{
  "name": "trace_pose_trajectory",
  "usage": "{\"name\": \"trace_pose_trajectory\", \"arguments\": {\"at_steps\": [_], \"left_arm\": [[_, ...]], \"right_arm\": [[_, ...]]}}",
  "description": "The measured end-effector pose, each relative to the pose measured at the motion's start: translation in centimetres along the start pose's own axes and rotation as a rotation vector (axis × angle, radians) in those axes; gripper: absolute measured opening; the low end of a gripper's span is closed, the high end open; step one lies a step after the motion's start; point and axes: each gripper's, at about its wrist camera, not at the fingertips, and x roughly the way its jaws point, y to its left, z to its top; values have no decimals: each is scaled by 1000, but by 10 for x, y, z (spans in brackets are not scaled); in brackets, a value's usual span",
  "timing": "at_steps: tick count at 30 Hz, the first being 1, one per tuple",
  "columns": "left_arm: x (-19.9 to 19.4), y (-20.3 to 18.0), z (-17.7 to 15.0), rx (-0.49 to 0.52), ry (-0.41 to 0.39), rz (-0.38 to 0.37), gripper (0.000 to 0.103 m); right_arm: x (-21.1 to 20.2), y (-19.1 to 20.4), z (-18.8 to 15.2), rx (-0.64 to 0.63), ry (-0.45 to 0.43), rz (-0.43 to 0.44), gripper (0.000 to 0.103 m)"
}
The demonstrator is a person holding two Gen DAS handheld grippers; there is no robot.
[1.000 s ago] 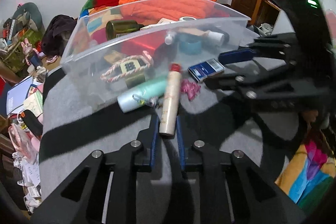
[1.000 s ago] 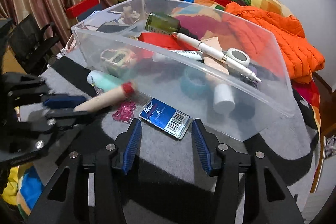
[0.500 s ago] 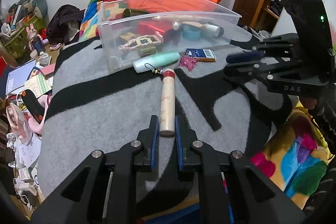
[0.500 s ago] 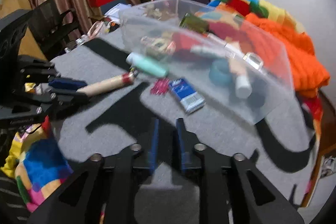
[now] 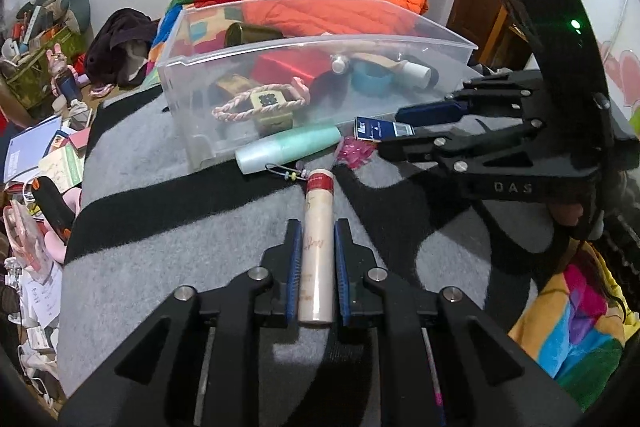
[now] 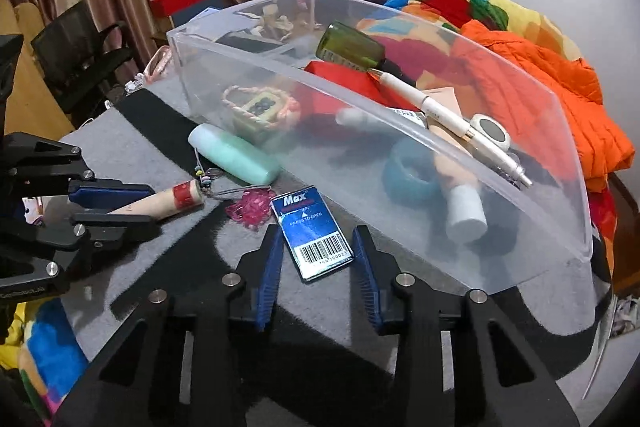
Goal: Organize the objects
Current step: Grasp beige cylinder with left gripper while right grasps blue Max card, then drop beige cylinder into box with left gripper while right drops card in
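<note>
Plainly, left gripper (image 5: 317, 247) clamps the cream tube (image 5: 318, 243); right gripper (image 6: 317, 263), fingers apart, straddles the blue box (image 6: 312, 233) reading "Max", "PRESS TO OPEN".

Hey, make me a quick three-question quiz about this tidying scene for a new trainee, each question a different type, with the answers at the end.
1. True or false: the left gripper is shut on the cream tube with the red band.
2. Multiple choice: the open right gripper straddles which item? A) mint-green bottle B) blue Max box C) pink hair clip
3. Fill in: the teal tape roll lies inside the clear plastic ____.

Key: 1 true; 2 B; 3 bin.
</note>
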Motion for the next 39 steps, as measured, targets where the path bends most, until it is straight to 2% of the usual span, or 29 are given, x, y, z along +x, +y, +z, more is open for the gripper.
{"name": "trace_pose_trajectory", "arguments": {"at_steps": [8, 14, 21, 27, 32, 39], "left_arm": [[-20, 4, 0, -36, -62, 5, 14], [-42, 3, 8, -51, -129, -1, 14], [-66, 2, 28, -72, -215, -13, 14], [-74, 6, 53, -88, -262, 2, 14], [-63, 15, 78, -96, -245, 21, 14], [-23, 35, 109, -134, -140, 11, 14]], "right_arm": [[-18, 2, -19, 55, -19, 54, 26], [-45, 1, -28, 110, -82, 75, 25], [-93, -7, -15, 159, -225, 69, 25], [-111, -25, 5, 215, -294, 39, 25], [-104, -44, 21, 266, -299, -17, 25], [-61, -70, 48, 309, -213, -69, 25]]}}
